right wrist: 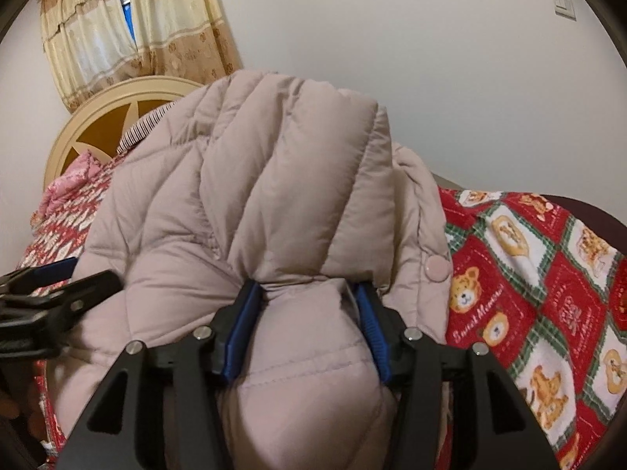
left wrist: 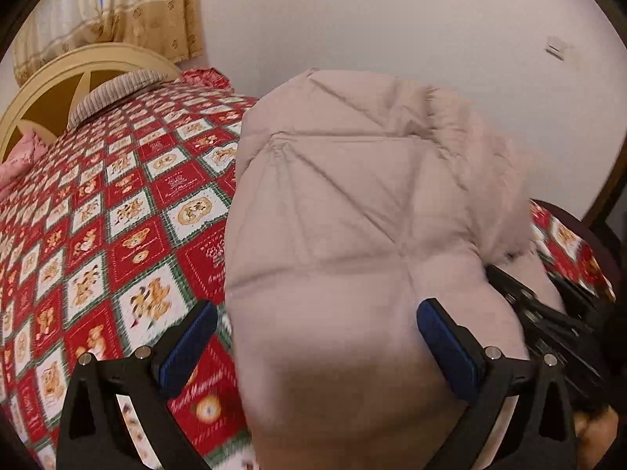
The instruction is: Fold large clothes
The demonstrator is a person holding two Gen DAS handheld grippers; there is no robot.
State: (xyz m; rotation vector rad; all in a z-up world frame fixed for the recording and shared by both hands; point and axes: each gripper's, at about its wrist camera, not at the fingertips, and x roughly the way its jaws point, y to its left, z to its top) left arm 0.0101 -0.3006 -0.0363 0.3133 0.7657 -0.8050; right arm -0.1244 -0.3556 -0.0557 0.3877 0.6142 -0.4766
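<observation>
Right claw (right wrist: pixel 307 315) was clamped on a fold of the beige puffer jacket (right wrist: pixel 274 203) raised over the bed (right wrist: pixel 548 293); left claw (left wrist: pixel 313 337) gaped wide, jacket bulging between its fingers.

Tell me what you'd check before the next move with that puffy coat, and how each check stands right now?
1. Right gripper pinching the coat: ok, fabric bunches between its blue pads.
2. Left gripper holding the coat: not ok, its jaws stand wide apart, with the coat only bulging between them.
3. The two grippers apart from each other: ok, the left one shows at the right camera's left edge, clear of the right one.
4. Landing spot on the bedspread: ok, flat with nothing lying on the visible part.
5. Snap button unfastened or fastened: cannot tell.
6. Sleeves tucked in: cannot tell, hidden by the coat's bulk.
</observation>
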